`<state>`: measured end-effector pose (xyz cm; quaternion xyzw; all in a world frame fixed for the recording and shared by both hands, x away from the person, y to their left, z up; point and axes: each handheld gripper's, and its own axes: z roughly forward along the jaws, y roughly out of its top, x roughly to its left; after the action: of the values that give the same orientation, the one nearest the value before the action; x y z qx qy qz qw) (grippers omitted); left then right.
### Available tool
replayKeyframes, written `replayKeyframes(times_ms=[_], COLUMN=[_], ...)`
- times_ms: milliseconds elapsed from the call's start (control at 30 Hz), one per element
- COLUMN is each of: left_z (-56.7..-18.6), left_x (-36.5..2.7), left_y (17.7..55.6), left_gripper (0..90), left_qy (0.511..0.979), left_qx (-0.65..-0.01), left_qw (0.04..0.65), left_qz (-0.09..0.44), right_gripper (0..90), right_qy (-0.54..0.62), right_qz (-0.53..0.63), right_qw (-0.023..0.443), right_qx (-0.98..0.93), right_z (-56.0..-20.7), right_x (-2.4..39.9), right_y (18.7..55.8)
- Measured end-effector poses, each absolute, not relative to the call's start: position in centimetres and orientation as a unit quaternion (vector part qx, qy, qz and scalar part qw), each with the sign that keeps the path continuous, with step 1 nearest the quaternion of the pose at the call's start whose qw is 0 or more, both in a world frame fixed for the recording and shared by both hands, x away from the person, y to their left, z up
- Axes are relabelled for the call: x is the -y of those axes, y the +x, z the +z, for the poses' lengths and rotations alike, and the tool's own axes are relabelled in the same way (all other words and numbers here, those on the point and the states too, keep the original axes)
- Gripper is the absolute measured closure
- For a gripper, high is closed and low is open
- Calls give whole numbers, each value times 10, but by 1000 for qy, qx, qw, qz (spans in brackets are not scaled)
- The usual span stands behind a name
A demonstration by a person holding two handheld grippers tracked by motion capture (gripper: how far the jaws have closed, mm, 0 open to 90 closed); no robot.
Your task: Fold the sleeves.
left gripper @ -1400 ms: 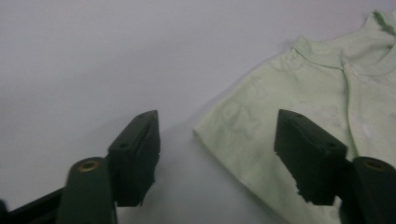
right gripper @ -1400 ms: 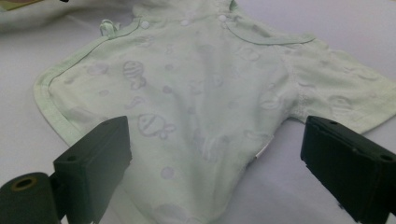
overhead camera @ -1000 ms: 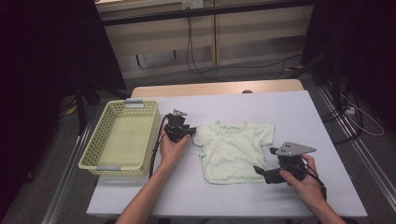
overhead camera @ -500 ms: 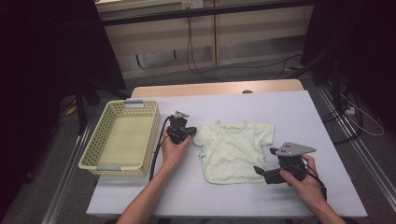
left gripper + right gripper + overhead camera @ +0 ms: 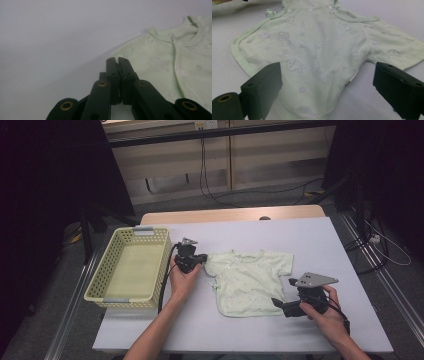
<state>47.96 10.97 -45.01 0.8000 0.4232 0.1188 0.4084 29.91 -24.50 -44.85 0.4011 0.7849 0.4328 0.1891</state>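
Note:
A pale green baby shirt with a faint printed pattern lies flat on the white table. My left gripper sits at the shirt's left sleeve. In the left gripper view its jaws are pressed together on the edge of that sleeve. My right gripper rests at the shirt's lower right corner. In the right gripper view the right gripper stands wide open, with the shirt's hem lying between the jaws and untouched by them.
A yellow plastic basket stands at the table's left side, beside the left hand. A black cable trails from the left gripper along the basket's edge. Bare table lies beyond the shirt and to its right.

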Motion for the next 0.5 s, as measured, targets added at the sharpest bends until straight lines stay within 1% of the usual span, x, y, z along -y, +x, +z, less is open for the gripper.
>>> replayKeyframes(times_ms=[333, 500], left_z=[-440, -438], left_x=[-106, -102], left_y=[474, 471], left_gripper=[881, 881], left_qy=[796, 797], left_qx=[-410, -406], left_qw=[429, 431], left_qz=[122, 122], right_gripper=[84, 67], right_qy=[399, 404], right_qz=[434, 436], right_qw=[189, 188], right_qx=[-785, -782], right_z=[-449, -448], right_x=[245, 246], right_y=[300, 300])
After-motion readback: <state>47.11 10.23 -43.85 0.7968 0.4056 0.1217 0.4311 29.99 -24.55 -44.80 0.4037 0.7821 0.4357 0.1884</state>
